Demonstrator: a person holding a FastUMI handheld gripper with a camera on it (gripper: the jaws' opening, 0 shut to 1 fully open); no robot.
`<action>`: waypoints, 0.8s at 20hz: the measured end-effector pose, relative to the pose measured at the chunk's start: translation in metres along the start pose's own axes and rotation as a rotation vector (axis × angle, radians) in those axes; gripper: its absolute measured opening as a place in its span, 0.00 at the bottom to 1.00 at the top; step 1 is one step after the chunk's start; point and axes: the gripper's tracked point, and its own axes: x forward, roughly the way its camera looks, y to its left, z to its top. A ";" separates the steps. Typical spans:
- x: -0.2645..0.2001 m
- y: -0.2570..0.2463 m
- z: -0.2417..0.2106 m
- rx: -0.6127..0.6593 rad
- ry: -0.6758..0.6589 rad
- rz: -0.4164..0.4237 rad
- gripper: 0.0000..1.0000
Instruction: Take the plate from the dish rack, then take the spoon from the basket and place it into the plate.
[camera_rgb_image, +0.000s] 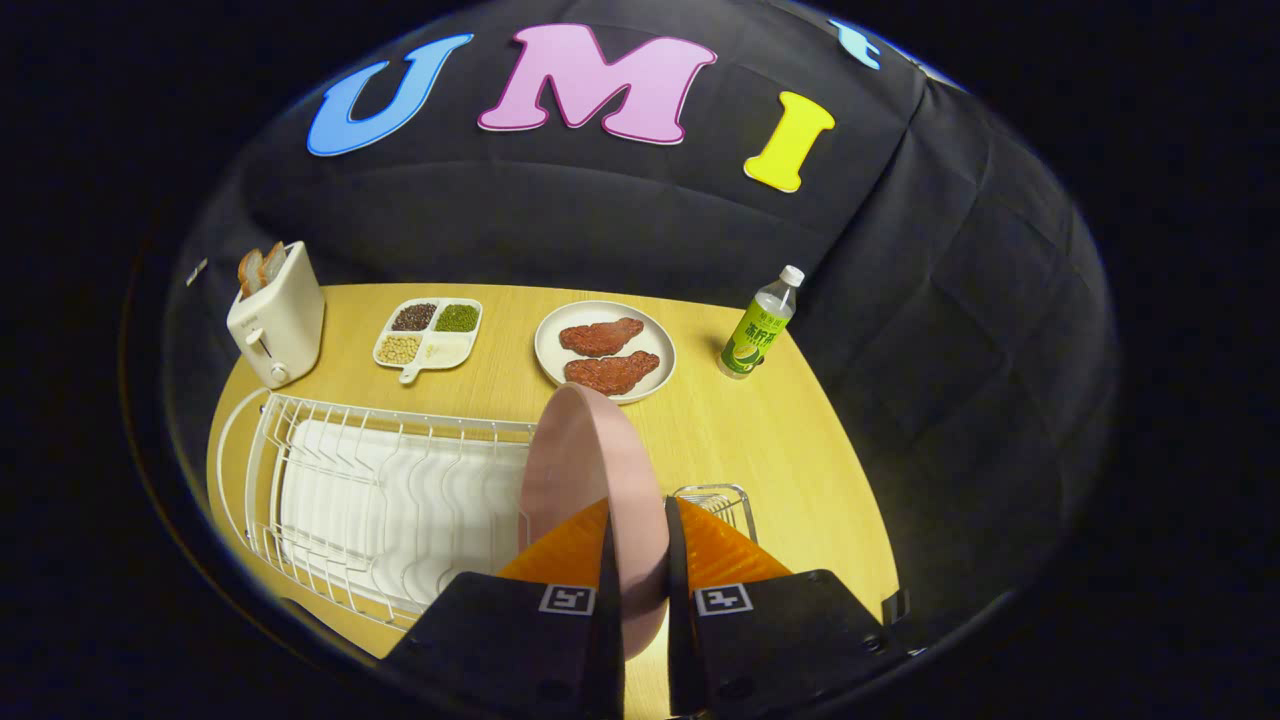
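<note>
The tongs (637, 560) are clamped on the pink plate (590, 470), one finger on each face, so that the plate stands on edge between them and rises ahead of the fingertips; it hangs above the right end of the white wire dish rack (380, 500), and I judge it clear of the slots, though the plate's lower rim is hidden between the fingers; the first step, taking the plate from the rack, therefore looks to be in hand and nearly complete. The small wire basket (715, 500) sits just right of the plate, partly behind the right finger; the spoon cannot be made out in it. Beyond, on the wooden worktop (760, 440), stand a toaster (277, 315) with bread, a divided tray of beans (428, 333), a white dish with two pieces of meat (605, 350) and a bottle (760, 322). The next move, as I judge it, calls for carrying the plate to a bare patch of worktop, laying it flat and releasing it; only then are the tongs free to reach into the basket; the risk is the plate slipping while it is tipped from upright to flat.
</note>
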 end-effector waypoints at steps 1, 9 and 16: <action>-0.002 0.003 0.005 -0.043 -0.015 -0.026 0.21; -0.023 -0.001 0.029 -0.112 -0.109 -0.133 0.21; -0.067 0.000 0.008 0.139 -0.050 0.102 0.21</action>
